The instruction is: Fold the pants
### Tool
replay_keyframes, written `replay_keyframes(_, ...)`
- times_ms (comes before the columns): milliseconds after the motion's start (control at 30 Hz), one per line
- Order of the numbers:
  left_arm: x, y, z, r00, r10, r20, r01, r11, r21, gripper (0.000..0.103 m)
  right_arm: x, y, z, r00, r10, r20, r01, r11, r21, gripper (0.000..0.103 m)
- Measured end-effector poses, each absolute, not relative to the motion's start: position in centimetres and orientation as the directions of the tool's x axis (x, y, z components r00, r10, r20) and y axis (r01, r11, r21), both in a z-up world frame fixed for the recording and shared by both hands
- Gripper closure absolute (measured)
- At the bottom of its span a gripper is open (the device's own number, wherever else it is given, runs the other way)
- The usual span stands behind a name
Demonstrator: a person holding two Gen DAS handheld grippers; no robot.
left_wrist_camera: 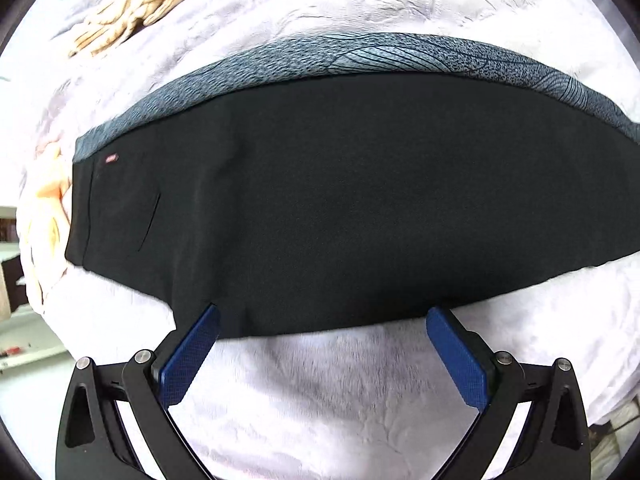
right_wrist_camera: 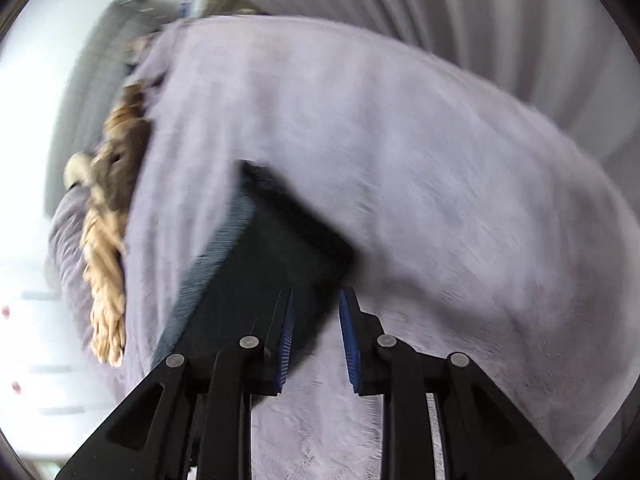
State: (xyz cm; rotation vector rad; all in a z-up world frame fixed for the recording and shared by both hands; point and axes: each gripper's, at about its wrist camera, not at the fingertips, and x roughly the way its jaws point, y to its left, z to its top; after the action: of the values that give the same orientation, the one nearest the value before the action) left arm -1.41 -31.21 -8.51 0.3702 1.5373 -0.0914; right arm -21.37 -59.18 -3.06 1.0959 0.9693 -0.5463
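Observation:
Black pants (left_wrist_camera: pixel 340 200) lie flat across a pale lilac fluffy blanket (left_wrist_camera: pixel 320 392), waistband at the left, with a small red tag. A blue-grey patterned cloth (left_wrist_camera: pixel 360 52) shows along their far edge. My left gripper (left_wrist_camera: pixel 322 316) points down at the pants' near edge, open wide, and its blue pads (left_wrist_camera: pixel 192 360) straddle that edge with nothing pinched. The right wrist view is blurred. There my right gripper (right_wrist_camera: pixel 317 302) stands over a corner of the pants (right_wrist_camera: pixel 272 260), its pads (right_wrist_camera: pixel 350 340) a narrow gap apart and not pressing on the cloth.
A peach knitted throw (left_wrist_camera: pixel 132 4) lies bunched at the blanket's far left, and the same throw (right_wrist_camera: pixel 104 280) shows in the right wrist view. Pale ribbed curtains (right_wrist_camera: pixel 440 0) hang behind. A white shelf (left_wrist_camera: pixel 24 344) sits past the blanket's left edge.

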Motion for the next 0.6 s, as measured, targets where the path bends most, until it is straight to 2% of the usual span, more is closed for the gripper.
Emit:
replay_keyframes(133, -2.8, -31.1, -8.3, 0.027, 0.169, -0.985, 0.268, 0.948, 0.17, 0.0, -14.8, -59.3, -3.0, 0.505, 0.146, -0.851, 0.658, 0.573, 0.489, 0.076)
replay_keyframes(233, -2.7, -32.7, -7.9, 0.027, 0.16, -0.987, 0.292, 0.943, 0.161, 0.0, -11.1, -60.7, -6.4, 0.433, 0.172, -0.885, 0.677, 0.586, 0.445, 0.076)
replay_keyframes(300, -2.9, -33.5, -7.4, 0.037, 0.158, -0.987, 0.313, 0.936, 0.162, 0.0, -9.9, -62.0, -8.6, 0.369, 0.171, -0.914, 0.723, 0.566, 0.398, 0.081)
replay_keyframes(367, -3.7, -34.2, -6.9, 0.039, 0.157, -0.987, 0.323, 0.933, 0.161, 0.0, -10.1, -63.4, -8.6, 0.39, 0.147, -0.909, 0.737, 0.542, 0.404, 0.084)
replay_keyframes(433, -4.6, -35.0, -7.6, 0.032, 0.153, -0.988, 0.321, 0.934, 0.156, 0.0, -10.5, -64.2, -7.6, 0.404, 0.116, -0.907, 0.745, 0.534, 0.4, 0.082)
replay_keyframes(600, -3.1, -34.6, -8.6, 0.042, 0.13, -0.991, 0.335, 0.932, 0.137, 0.0, -12.9, -63.7, -6.1, 0.503, 0.239, -0.831, 0.694, 0.462, 0.553, 0.079)
